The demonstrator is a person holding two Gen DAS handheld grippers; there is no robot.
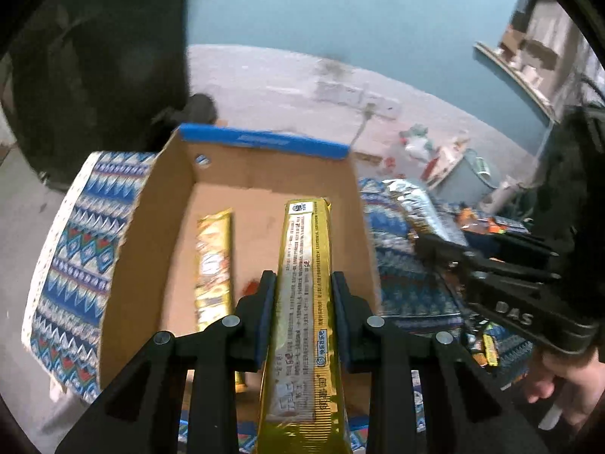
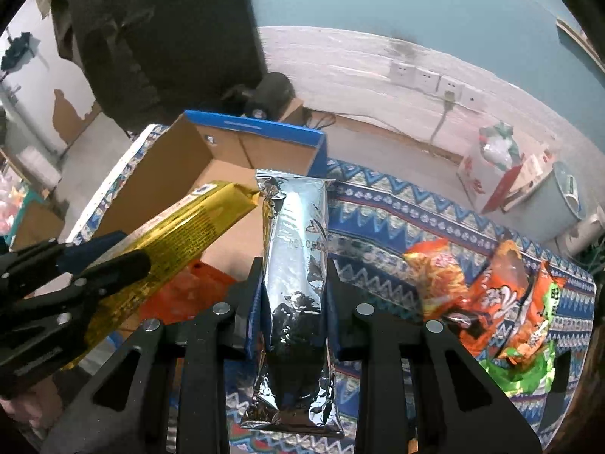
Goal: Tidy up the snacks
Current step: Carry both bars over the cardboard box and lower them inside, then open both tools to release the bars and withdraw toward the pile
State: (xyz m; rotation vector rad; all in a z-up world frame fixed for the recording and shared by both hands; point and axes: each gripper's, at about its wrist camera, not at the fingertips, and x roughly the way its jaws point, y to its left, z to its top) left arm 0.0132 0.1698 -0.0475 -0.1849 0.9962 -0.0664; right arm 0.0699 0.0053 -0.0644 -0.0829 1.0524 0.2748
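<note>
Two fisheye views look down along a pair of black two-fingered tools over a surface (image 2: 408, 204) covered by a blue, white and red zigzag-patterned cloth.

In the left wrist view, the left hand-held gripper (image 1: 302, 295) is clamped on a long gold snack packet (image 1: 302, 265), its blue pads pressing both long edges. The packet points away from the camera, printed back facing up, and hangs over an open cardboard box (image 1: 151, 234) with a blue rim. A second gold packet (image 1: 213, 265) lies flat on the box floor, to the left of the held one. A small red item shows beside it, too hidden to identify.

In the right wrist view, the right hand-held gripper (image 2: 293, 295) is closed on a silver foil snack packet (image 2: 297, 249), held lengthwise between its pads. The packet is above the patterned cloth, just beside the right wall of the cardboard box. The left tool enters this view from the lower left, with the gold packet angled up over the box.

Further right on the cloth lie orange snack bags (image 2: 487, 283) and a green snack bag (image 2: 529, 370), bunched together and well apart from the box. Part of a person's hand (image 1: 556, 382) shows at the lower right of the left wrist view.
</note>
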